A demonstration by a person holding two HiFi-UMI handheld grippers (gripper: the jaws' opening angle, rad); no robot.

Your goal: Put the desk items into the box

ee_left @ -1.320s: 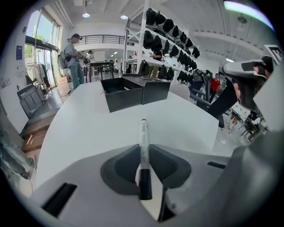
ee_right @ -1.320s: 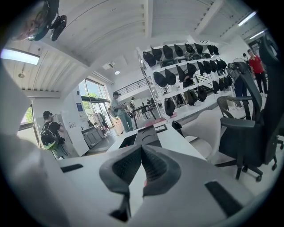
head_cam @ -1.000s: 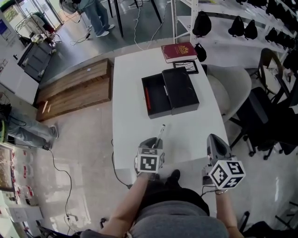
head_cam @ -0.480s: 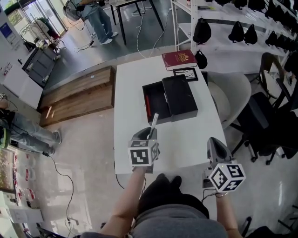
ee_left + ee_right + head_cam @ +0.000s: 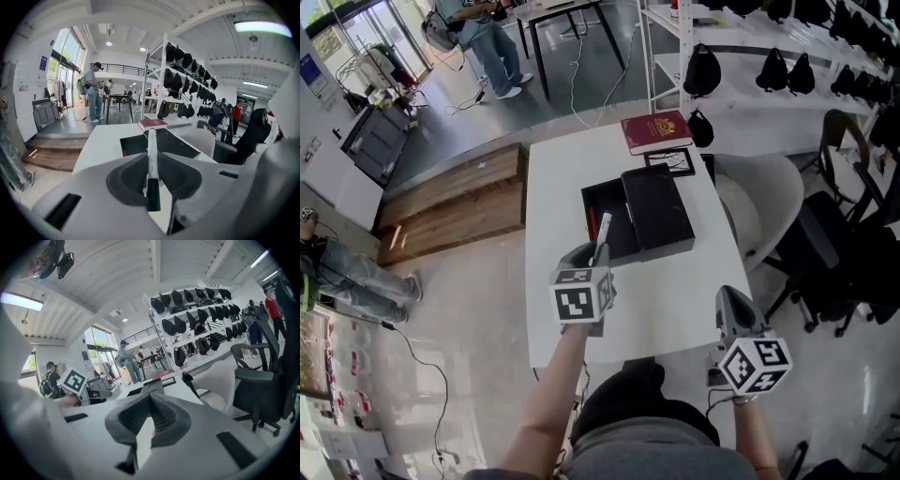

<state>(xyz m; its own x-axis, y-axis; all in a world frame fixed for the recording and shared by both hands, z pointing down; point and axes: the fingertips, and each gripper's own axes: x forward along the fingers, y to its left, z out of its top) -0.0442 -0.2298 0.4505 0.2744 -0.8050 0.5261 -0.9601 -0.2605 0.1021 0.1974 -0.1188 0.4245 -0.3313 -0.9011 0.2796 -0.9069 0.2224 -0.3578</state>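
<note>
Left gripper (image 5: 589,255) clamps the pen (image 5: 603,228): align it lengthwise over the open box (image 5: 617,204), frame centre, and release low. Keep the closed, empty right gripper (image 5: 732,302) clear.

The pen (image 5: 602,228) drops into the left gripper (image 5: 589,251), and in the head view its lower end vanishes there. Inside the box (image 5: 614,202) a red strip (image 5: 592,214) hugs the left wall, too small to name. Whether the lid (image 5: 658,211) overlaps the box's right side, nobody can tell. A standing person (image 5: 487,28) is cut off by the top edge, and another person (image 5: 347,277) by the left edge.
</note>
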